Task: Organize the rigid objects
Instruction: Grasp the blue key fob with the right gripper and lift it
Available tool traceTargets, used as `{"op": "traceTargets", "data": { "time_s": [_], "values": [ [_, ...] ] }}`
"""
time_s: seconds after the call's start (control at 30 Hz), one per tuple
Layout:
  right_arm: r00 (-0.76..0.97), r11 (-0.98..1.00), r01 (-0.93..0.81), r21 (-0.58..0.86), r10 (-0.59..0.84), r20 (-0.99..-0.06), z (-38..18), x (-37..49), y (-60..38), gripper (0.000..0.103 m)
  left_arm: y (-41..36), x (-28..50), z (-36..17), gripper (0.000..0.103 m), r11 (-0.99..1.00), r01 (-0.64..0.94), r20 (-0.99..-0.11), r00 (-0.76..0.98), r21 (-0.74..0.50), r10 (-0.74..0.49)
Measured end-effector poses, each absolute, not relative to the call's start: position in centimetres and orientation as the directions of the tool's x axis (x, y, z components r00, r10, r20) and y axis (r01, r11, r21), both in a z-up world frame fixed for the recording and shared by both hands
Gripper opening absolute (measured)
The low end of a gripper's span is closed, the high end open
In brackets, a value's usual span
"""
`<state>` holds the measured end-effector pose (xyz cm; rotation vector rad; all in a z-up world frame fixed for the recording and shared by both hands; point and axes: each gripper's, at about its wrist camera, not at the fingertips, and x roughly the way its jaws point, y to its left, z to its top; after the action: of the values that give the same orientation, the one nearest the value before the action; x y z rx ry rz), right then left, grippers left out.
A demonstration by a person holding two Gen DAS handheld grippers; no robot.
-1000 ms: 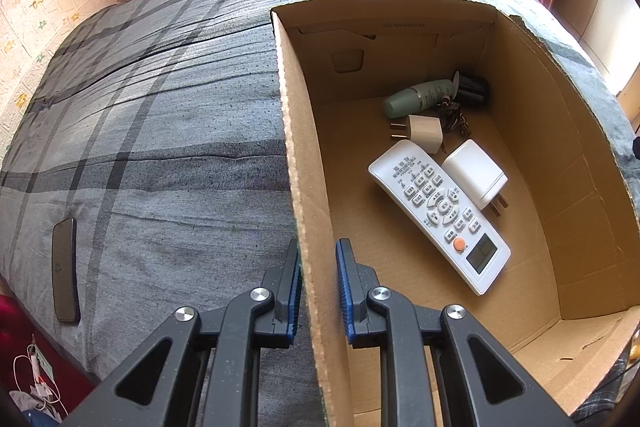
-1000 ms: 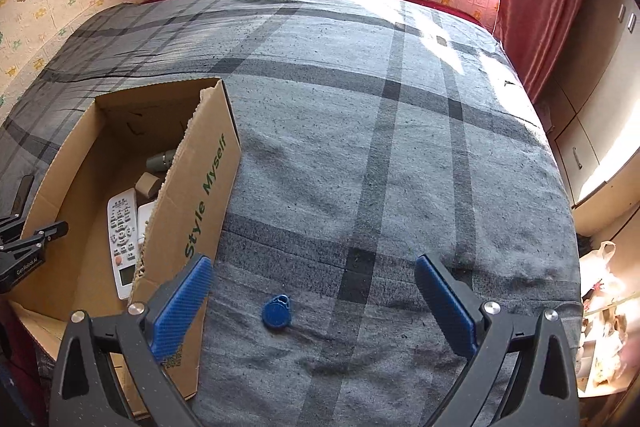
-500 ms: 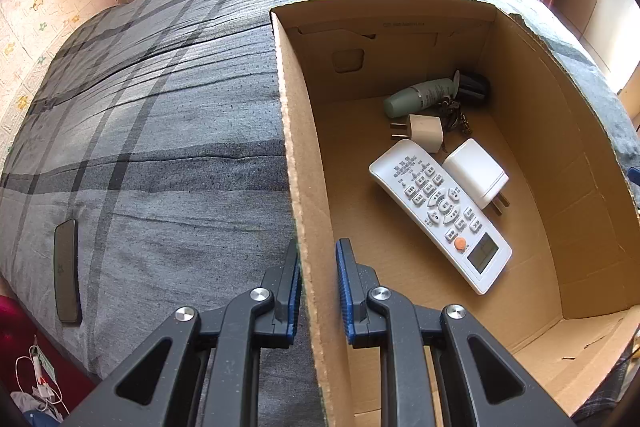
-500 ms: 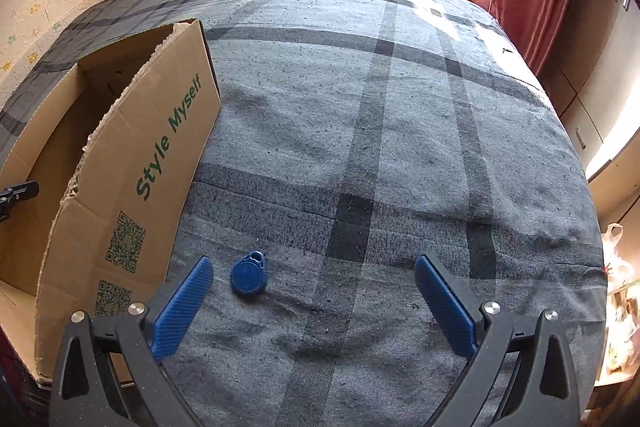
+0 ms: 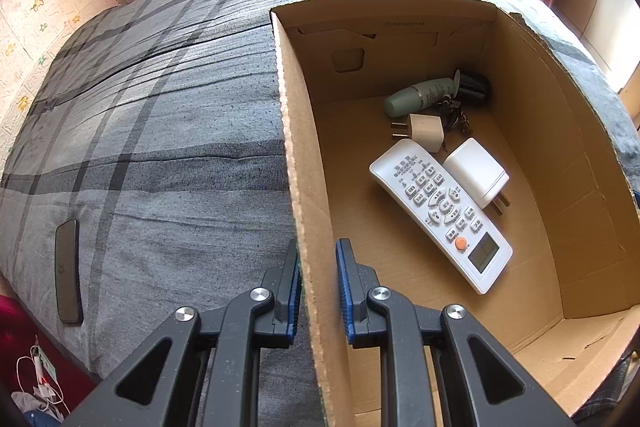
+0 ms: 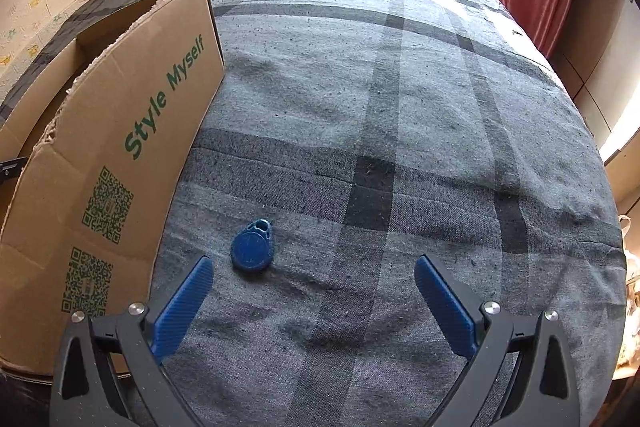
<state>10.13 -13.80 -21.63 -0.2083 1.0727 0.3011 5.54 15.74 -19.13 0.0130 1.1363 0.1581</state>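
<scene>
Left gripper [image 5: 317, 287]: unchanged from a second ago, clamped on the left wall of the cardboard box [image 5: 306, 187]. Box contents undisturbed: white remote [image 5: 440, 211], two white plug adapters [image 5: 476, 173], green bottle [image 5: 420, 97]. A dark phone [image 5: 67, 267] lies on the grey plaid blanket [image 5: 160, 147] left of the box. Right gripper [image 6: 312, 291]: jaws spread wide, empty, now lower and nearer the blanket. The blue key fob [image 6: 253, 247] lies on the blanket just beside the left fingertip [image 6: 192, 291], untouched, close outside the box's printed wall.
</scene>
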Motion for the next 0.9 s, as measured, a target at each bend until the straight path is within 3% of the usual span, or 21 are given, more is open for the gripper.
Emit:
{"op": "traceTargets", "data": {
  "time_s": [0.27,0.43,0.57,0.7,0.77,0.8,0.83,0.9],
  "values": [
    [0.437,0.923,-0.381,-0.058,0.124,-0.891,-22.8,10.6,-12.5,0.101,15.8,5.6,-19.1,0.021,0.988,-0.126,-0.902,0.410,0.089,0.134],
    [0.422,0.916,-0.397,-0.062,0.122,-0.899,-23.8,11.3,-11.9,0.088,15.9,5.5,-19.1,0.021,0.988,-0.128,-0.903,0.410,0.085,0.131],
    [0.414,0.908,-0.415,-0.061,0.128,-0.901,-24.2,11.5,-11.3,0.086,15.9,5.5,-19.1,0.021,0.988,-0.129,-0.902,0.411,0.086,0.132],
    [0.384,0.904,-0.427,-0.029,0.152,-0.911,-24.5,11.5,-11.1,0.067,15.9,5.5,-19.1,0.021,0.988,-0.128,-0.902,0.411,0.089,0.135],
    [0.379,0.905,-0.426,-0.008,0.171,-0.909,-24.2,11.3,-11.1,0.049,15.9,5.5,-19.1,0.021,0.988,-0.128,-0.902,0.411,0.089,0.135],
    [0.374,0.905,-0.426,0.007,0.183,-0.909,-24.1,11.2,-11.1,0.035,15.9,5.5,-19.1,0.021,0.988,-0.128,-0.902,0.411,0.089,0.135],
    [0.364,0.905,-0.425,0.026,0.197,-0.910,-24.1,11.3,-11.2,0.029,15.9,5.5,-19.1,0.021,0.988,-0.128,-0.902,0.411,0.089,0.135],
    [0.357,0.907,-0.419,0.043,0.208,-0.911,-23.9,11.3,-11.4,0.029,15.9,5.5,-19.1,0.021,0.988,-0.128,-0.902,0.411,0.089,0.134]
  ]
}}
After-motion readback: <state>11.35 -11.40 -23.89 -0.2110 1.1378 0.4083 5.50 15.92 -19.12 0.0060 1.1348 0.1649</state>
